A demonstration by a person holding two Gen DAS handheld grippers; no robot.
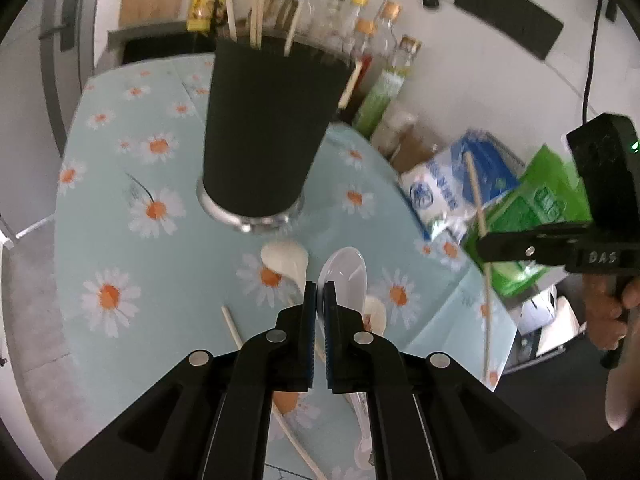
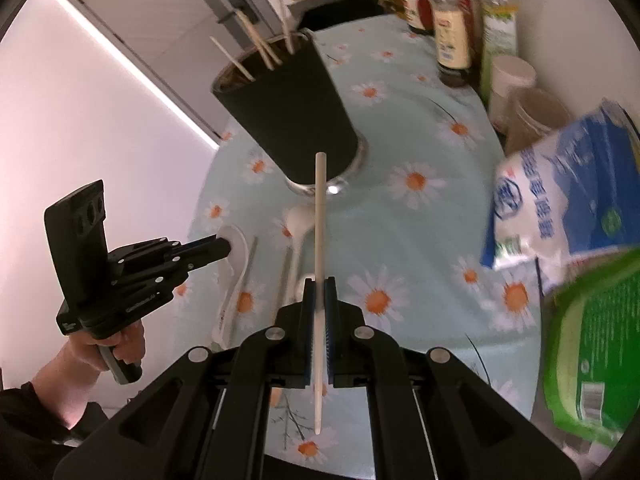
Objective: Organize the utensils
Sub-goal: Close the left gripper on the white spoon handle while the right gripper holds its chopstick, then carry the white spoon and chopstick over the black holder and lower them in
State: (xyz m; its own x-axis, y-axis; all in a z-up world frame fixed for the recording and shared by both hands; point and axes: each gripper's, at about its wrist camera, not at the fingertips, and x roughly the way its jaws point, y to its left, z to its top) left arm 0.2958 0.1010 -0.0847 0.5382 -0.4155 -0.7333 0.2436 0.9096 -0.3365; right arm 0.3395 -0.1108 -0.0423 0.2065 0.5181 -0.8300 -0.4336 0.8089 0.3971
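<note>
Your left gripper (image 1: 319, 286) is closed on a clear plastic spoon (image 1: 346, 276). The bowl of the spoon sticks out past the fingertips, toward 1 o'clock in the left view. Your right gripper (image 2: 319, 282) is pinched tight on a single chopstick (image 2: 320, 240). The chopstick points toward 12 o'clock in the right view, and its tip sits in front of the black cup (image 2: 288, 112).

The black cup stands on the table (image 1: 120, 200), which has a blue cloth with daisies. In the left view the cup is at 12 o'clock from your gripper. A few chopsticks (image 1: 256, 20) already stick up out of it.

A white spoon (image 1: 286, 258) lies on the cloth just beside the clear spoon, at 10 o'clock from your left fingertips. One more chopstick (image 1: 234, 326) lies on the cloth near 8 o'clock.

Bottles (image 1: 384, 40) stand behind the cup at the far edge of the table. A blue and white bag (image 2: 568, 200) and a green bag (image 2: 592, 352) sit at 3 o'clock in the right view.
</note>
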